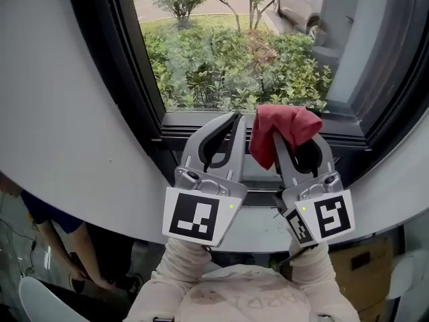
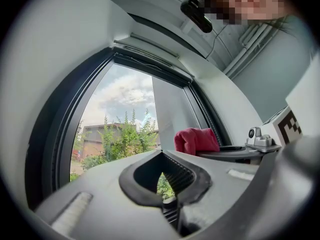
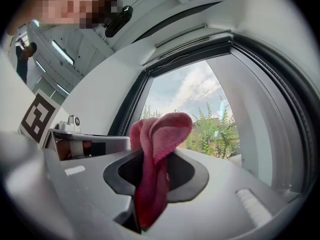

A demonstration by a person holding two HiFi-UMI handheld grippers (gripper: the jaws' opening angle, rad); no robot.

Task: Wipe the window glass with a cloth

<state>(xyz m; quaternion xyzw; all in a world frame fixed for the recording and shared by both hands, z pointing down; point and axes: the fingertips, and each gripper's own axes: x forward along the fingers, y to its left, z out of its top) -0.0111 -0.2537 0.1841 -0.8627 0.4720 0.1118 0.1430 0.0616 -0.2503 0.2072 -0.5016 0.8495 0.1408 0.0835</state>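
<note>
A red cloth [image 1: 285, 129] is pinched in my right gripper [image 1: 289, 134], bunched above its tips and hanging down between the jaws. It is held just in front of the lower edge of the window glass [image 1: 234, 45]. In the right gripper view the cloth [image 3: 159, 144] fills the closed jaws of the right gripper [image 3: 156, 156]. My left gripper [image 1: 235, 119] is beside it on the left, shut and holding nothing. The left gripper view shows the closed tips of the left gripper [image 2: 160, 152], the cloth [image 2: 196, 140] to the right and the glass [image 2: 120, 114] ahead.
A dark window frame [image 1: 131, 79] bounds the glass, with a sill [image 1: 261, 173] under the grippers. Curved white wall [image 1: 60, 113] lies left. Outside are shrubs [image 1: 221, 72] and a car [image 1: 301, 5]. A person's legs [image 1: 67, 240] stand lower left, a cardboard box [image 1: 362, 267] lower right.
</note>
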